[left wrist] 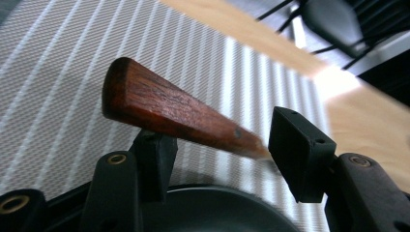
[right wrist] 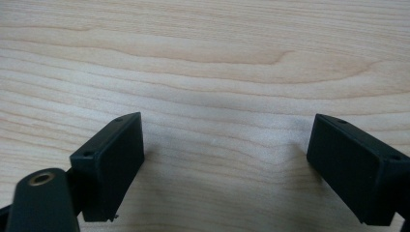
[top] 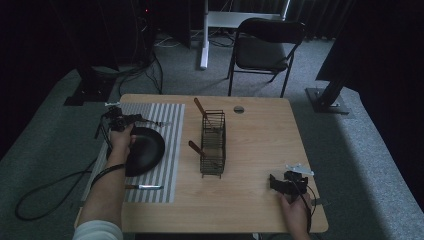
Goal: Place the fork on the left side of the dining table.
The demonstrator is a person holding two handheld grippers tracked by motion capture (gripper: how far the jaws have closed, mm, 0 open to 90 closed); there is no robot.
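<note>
A wooden-handled utensil (left wrist: pixel 179 118) sits between the jaws of my left gripper (left wrist: pixel 220 145). In the left gripper view its reddish-brown handle slants from about 10 o'clock down toward 4 o'clock, resting on top of my left jaw, with its narrow end running up to the right jaw. The jaws stand apart on either side of it, and I cannot tell whether they are pressing on the handle or just framing it.

Under the handle lies the grey-and-white striped placemat (left wrist: pixel 58 72), and the dark rim of a black plate (left wrist: pixel 217 212) curves along the bottom at 6 o'clock.

From the high view, my left gripper (top: pixel 120 121) hovers at the far edge of the black plate (top: pixel 145 150), at about 11 o'clock on it. The plate sits on the striped placemat (top: pixel 167 130) on the left part of the wooden table (top: pixel 260 140). A knife (top: pixel 145 187) lies on the mat at 6 o'clock from the plate.

At the table's centre, toward 3 o'clock from the plate, stands a black wire basket (top: pixel 213 142) with two wooden handles sticking out of it.

My right gripper (top: pixel 286 184) is at 4 o'clock from the basket, near the table's right front corner. Its jaws (right wrist: pixel 225 164) are spread wide over bare wood, gripping nothing.
</note>
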